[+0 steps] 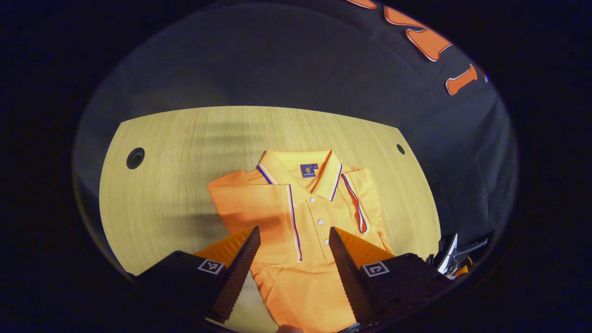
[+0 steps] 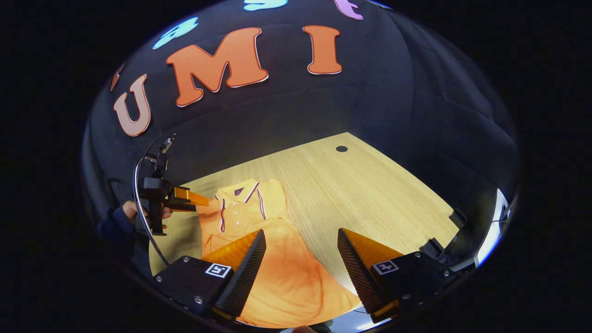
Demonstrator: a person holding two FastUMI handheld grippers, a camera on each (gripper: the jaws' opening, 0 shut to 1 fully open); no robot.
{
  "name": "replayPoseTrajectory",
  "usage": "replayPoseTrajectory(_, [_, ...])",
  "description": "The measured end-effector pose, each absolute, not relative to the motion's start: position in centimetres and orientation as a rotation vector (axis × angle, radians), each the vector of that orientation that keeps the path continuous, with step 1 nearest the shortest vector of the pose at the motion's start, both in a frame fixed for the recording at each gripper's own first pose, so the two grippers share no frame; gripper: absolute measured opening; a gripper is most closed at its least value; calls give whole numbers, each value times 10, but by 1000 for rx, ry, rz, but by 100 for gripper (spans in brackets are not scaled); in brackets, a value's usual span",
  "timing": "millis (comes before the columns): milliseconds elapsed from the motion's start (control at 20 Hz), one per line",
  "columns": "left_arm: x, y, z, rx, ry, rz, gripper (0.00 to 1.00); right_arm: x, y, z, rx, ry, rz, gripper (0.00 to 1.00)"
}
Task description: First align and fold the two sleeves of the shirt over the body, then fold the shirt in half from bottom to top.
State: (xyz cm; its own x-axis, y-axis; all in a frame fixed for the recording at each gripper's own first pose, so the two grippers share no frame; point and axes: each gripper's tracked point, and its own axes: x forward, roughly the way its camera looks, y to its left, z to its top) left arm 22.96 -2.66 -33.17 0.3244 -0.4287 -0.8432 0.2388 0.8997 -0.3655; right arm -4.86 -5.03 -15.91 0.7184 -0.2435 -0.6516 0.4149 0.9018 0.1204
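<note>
An orange polo shirt (image 1: 296, 222) lies flat on the wooden table (image 1: 175, 152), collar away from me, both sleeves folded in over the body. In the left gripper view my left gripper (image 1: 293, 236) hovers open above the shirt's chest, nothing between its fingers. In the right gripper view the same shirt (image 2: 259, 226) stretches toward me. My right gripper (image 2: 300, 240) stands open over the shirt's lower part near its right edge, holding nothing. The left gripper (image 2: 185, 196), held by a hand (image 2: 132, 210), hangs beside the collar at the left in the right gripper view.
The table has a round cable hole at the far left (image 1: 135, 158) and a smaller one at the far right (image 1: 400, 149). Bare wood (image 2: 370, 194) lies right of the shirt. Dark booth cloth (image 1: 300, 60) rises behind the table. The right gripper's body (image 1: 455, 256) shows by the table's right edge.
</note>
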Motion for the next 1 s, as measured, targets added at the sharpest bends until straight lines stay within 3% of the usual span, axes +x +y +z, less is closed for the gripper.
replayPoseTrajectory(300, [190,-8,-282,-190,1019,-352,93,-48,-57,-159,246,644,-309,95])
replayPoseTrajectory(700, [111,17,-210,-195,762,-215,96,-51,-47,-147,131,562,-123,95])
replayPoseTrajectory(1000, [61,28,-133,-143,434,-132,95,-68,-30,-129,50,441,3,95])
